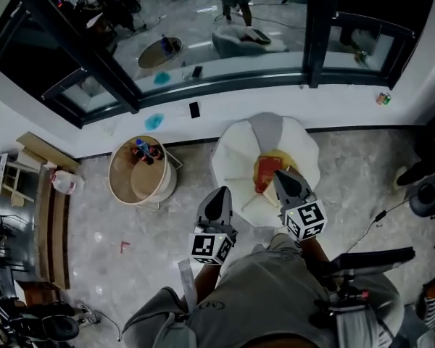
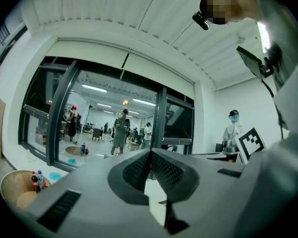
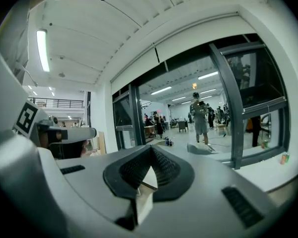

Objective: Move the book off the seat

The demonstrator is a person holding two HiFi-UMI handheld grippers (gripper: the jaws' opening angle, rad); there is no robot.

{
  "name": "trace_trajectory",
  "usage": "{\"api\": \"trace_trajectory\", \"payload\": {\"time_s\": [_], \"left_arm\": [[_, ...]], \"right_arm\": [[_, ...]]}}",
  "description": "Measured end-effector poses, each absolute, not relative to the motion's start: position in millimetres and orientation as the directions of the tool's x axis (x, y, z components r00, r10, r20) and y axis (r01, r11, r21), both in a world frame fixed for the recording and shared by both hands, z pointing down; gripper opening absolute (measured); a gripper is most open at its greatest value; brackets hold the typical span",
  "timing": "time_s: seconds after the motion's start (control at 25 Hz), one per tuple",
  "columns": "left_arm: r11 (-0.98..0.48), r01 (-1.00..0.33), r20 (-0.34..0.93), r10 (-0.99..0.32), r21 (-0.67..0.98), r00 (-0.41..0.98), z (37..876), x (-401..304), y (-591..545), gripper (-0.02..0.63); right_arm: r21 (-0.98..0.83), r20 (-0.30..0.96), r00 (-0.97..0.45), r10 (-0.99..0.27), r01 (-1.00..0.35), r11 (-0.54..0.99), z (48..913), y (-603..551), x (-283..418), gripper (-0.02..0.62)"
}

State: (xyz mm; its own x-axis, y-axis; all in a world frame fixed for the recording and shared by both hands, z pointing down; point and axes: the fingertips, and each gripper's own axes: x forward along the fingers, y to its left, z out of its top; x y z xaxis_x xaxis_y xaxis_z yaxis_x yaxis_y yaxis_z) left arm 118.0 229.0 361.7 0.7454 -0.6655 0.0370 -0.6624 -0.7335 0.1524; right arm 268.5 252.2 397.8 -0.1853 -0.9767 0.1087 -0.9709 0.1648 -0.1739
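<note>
Grey-trousered legs (image 1: 275, 296) are standing just short of the white seat (image 1: 235, 158), where the red book (image 1: 265, 172) is lying untouched. Left gripper (image 1: 218, 203) and right gripper (image 1: 290, 183) are hovering level, jaws pressed together and empty. Judging by this, the approach is the step in hand; next the jaws are needing to part and dip toward the book

Orange book (image 1: 264, 171) on white seat (image 1: 232, 158), right claw (image 1: 281, 175) beside.

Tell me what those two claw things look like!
Both are grey and pointy, like beaks. The left claw and the right claw each carry a white cube printed with black square markers. Inside, the pads are dark and bumpy. The person wears grey clothes.
</note>
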Motion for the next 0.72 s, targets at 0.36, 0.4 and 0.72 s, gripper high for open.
{"api": "trace_trajectory", "payload": {"time_s": [0.36, 0.4, 0.72], "left_arm": [[-0.662, -0.726, -0.009, -0.74, 0.187, 0.673, 336, 187, 147, 0.012], [-0.671, -0.717, -0.015, -0.732, 0.186, 0.681, 332, 188, 142, 0.012], [-0.751, -0.63, -0.1, -0.655, 0.196, 0.749, 301, 197, 115, 0.012]], "right_arm": [[-0.138, 0.042, -0.242, -0.969, -0.962, 0.235, 368, 158, 325, 0.014], [-0.134, 0.032, -0.235, -0.971, -0.964, 0.229, 362, 154, 325, 0.014], [-0.124, -0.022, -0.094, -0.995, -0.988, 0.096, 326, 146, 332, 0.014]]}}
